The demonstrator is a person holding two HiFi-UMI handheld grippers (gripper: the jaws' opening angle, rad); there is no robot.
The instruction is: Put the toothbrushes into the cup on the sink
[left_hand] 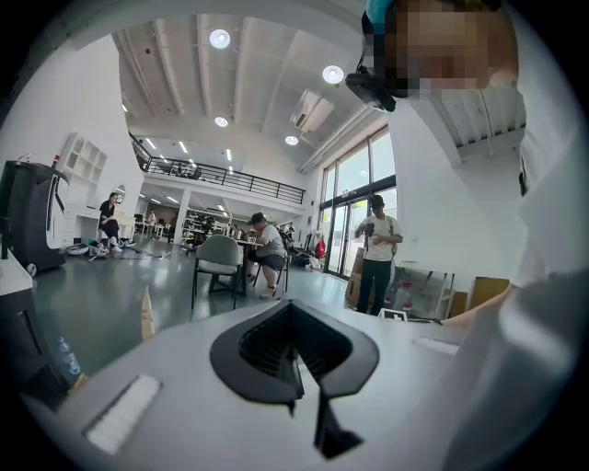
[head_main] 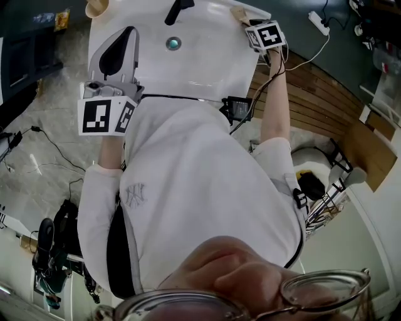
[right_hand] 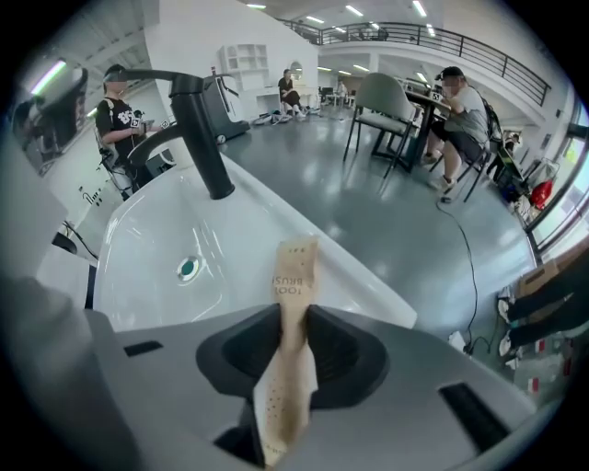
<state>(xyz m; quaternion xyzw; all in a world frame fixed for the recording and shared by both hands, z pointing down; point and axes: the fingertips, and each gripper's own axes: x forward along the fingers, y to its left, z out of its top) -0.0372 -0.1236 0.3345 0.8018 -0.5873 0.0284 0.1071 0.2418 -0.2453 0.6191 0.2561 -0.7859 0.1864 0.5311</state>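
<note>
**Toothbrush, paper-sleeved: held over the sink rim**

Toothbrush (right_hand: pixel 296 271): one item in a tan paper sleeve, pinched between the jaws of the right hand-held gripper (right_hand: pixel 293 345). The jaws are closed onto the sleeve and nothing else is in them.

Position: above the rim of the white sink (right_hand: pixel 156 230). The drain (right_hand: pixel 189 268) and the black faucet (right_hand: pixel 198 129) lie beyond it.

Orientation: the long axis runs along the line of the jaws. The printed end sticks out past the fingertips and tilts down toward the basin edge, while the other end is hidden inside the gripper body.

Left hand-held gripper (left_hand: pixel 296 368): jaws together, nothing held, aimed out into the room.

Cup (head_main: pixel 95 7): probably the beige vessel at the far corner of the sink surface, well apart from the toothbrush.

Hazards, as judged:
- The hold is on loose paper, so the brush may slide inside its sleeve.
- A long carry across the basin risks a drop into it.
- The protruding end could catch the cup's lip and tip it.
</note>
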